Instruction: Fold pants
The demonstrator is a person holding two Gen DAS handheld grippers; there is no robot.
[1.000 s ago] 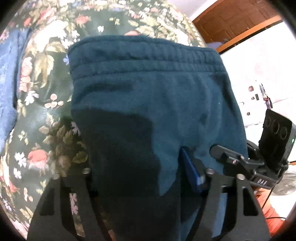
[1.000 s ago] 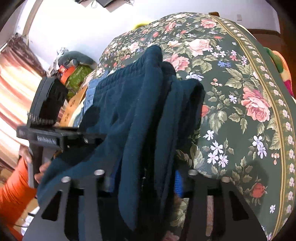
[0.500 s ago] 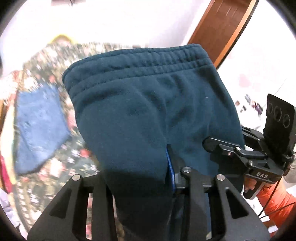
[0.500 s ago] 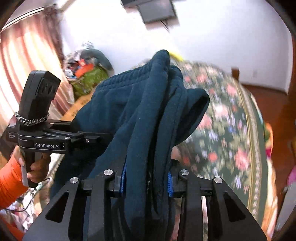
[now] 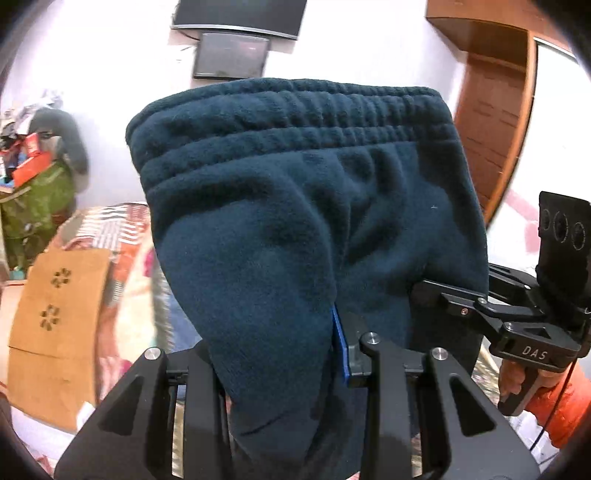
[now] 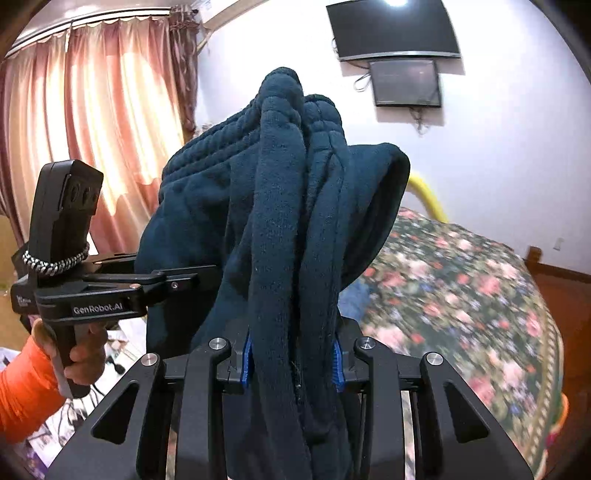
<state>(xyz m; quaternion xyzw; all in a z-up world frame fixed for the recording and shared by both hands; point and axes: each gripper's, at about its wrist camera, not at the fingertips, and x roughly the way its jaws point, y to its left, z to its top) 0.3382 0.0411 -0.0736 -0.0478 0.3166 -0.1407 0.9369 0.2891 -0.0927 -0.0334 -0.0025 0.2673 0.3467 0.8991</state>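
Note:
Dark teal fleece pants [image 5: 295, 206] fill the left wrist view, folded, waistband on top. My left gripper [image 5: 273, 354] is shut on a thick fold of them, one blue pad [image 5: 338, 347] showing. In the right wrist view the pants [image 6: 288, 221] stand bunched in several layers, and my right gripper [image 6: 291, 360] is shut on them between blue pads [image 6: 246, 360]. Both grippers hold the pants lifted in the air. The right gripper's body [image 5: 532, 332] shows at the pants' right edge, the left gripper's body [image 6: 88, 295] at their left.
A bed with a dark floral cover [image 6: 461, 295] lies below at right. A cardboard box [image 5: 55, 317] and a clutter pile [image 5: 33, 177] stand at left. A wall TV [image 6: 395, 29], curtains [image 6: 92, 122] and a wooden door [image 5: 495, 122] ring the room.
Both grippers have lifted the pants up off the bed and tilted upward; the views now show walls and TV instead of the floral cover. The grips have not changed.

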